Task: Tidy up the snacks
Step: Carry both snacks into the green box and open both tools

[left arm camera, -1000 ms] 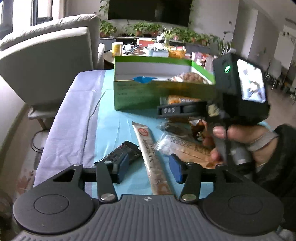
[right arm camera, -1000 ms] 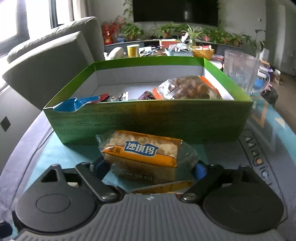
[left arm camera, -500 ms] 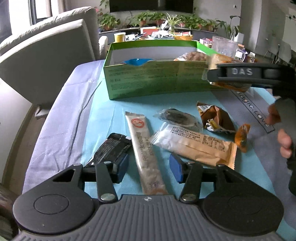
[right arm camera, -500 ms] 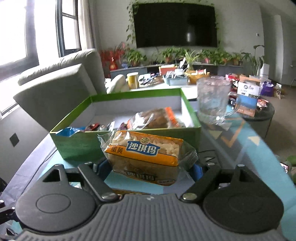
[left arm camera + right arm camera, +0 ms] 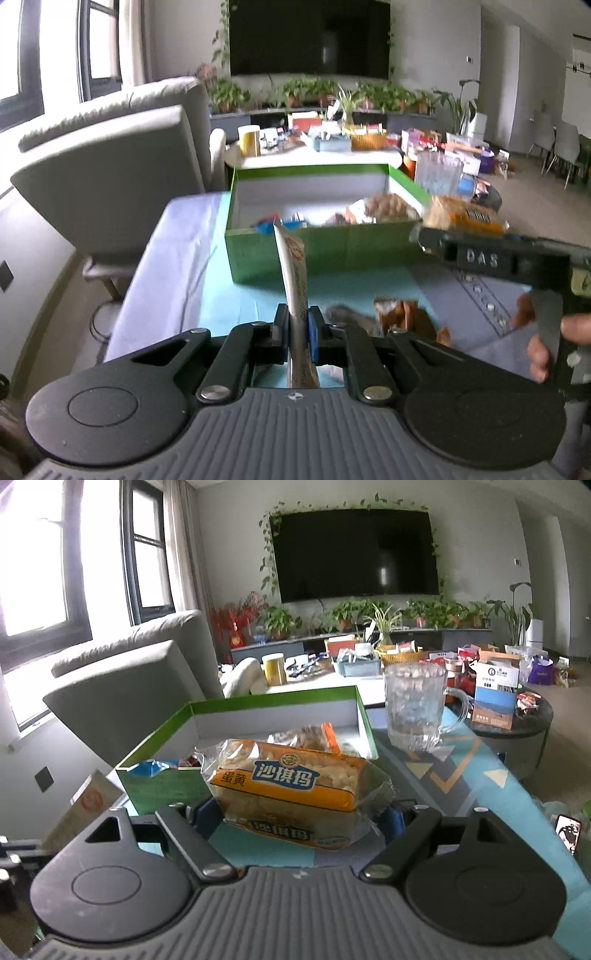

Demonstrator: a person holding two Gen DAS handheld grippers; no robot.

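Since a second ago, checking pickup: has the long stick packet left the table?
Yes. The long stick packet is lifted, shut in the left gripper, standing before the green box.

left gripper: jaws were apart over the surface, now closed on the stick pack, lifted upright off the cloth | right gripper: raised with its cake pack from in front of the box to above its near wall
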